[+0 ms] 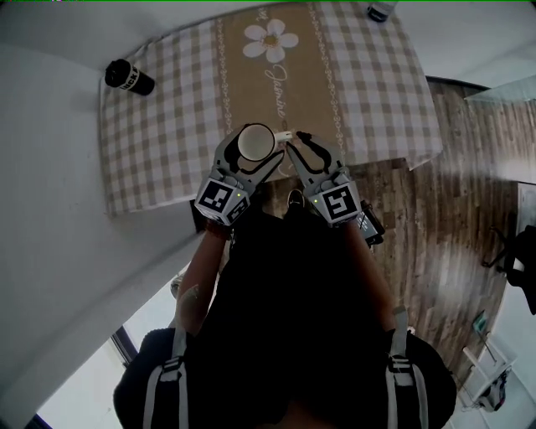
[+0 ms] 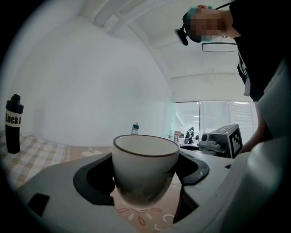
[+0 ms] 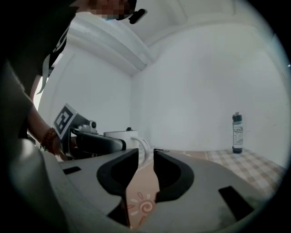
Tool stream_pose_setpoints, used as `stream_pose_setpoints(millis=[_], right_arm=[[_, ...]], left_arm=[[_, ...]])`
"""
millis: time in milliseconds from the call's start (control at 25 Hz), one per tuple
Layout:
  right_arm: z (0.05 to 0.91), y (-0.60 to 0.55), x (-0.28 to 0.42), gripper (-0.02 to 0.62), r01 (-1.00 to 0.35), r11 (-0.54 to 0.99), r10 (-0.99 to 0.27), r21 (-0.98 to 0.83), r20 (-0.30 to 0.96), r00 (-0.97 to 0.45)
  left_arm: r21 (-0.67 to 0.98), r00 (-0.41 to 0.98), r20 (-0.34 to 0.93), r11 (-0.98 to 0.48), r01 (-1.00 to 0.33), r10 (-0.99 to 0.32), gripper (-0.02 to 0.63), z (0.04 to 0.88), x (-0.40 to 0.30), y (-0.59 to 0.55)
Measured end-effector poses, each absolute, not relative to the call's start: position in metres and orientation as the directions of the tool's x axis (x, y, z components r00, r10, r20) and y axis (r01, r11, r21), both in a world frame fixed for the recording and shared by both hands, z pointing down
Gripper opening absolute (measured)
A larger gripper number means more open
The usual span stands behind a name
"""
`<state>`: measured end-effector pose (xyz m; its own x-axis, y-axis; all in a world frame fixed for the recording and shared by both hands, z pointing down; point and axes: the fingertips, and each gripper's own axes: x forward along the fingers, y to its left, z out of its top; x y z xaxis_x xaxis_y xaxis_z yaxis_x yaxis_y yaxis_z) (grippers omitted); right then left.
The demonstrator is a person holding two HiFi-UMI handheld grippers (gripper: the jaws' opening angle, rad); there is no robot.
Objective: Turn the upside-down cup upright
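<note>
One upright cup [image 2: 144, 159] between jaws of left tool [image 2: 143, 181]

The checked cloth [image 1: 167, 142] gives open passage across the middle of the frame, above the grippers. A black bottle [image 1: 128, 77] stands at its upper left corner and a second bottle [image 1: 381, 10] at the top edge toward the right, both well apart from the grippers. A white wall [image 1: 50, 209] closes the left side, just beside the table. At the table's near edge room is tight. The cup [image 1: 256, 141] fills the left gripper [image 1: 254, 149] between its jaws, and the right gripper [image 1: 300, 138] sits just beside it, its jaws a narrow slot apart with the cup's handle just past the tips. At the frame's right, wood floor [image 1: 452, 209] lies open.
</note>
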<state>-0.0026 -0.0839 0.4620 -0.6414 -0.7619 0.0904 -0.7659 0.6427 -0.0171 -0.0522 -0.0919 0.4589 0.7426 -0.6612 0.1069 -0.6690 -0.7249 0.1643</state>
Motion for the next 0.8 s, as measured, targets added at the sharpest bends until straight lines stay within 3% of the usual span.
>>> stream_pose_setpoints(millis=[800], right_arm=[[0.464,-0.090,-0.025,0.068,-0.758,0.653,-0.754,0.012,0.111,-0.648]], left_arm=[[0.205,0.689,0.097,-0.663,-0.720,-0.718,0.400,0.459,-0.062,-0.081]])
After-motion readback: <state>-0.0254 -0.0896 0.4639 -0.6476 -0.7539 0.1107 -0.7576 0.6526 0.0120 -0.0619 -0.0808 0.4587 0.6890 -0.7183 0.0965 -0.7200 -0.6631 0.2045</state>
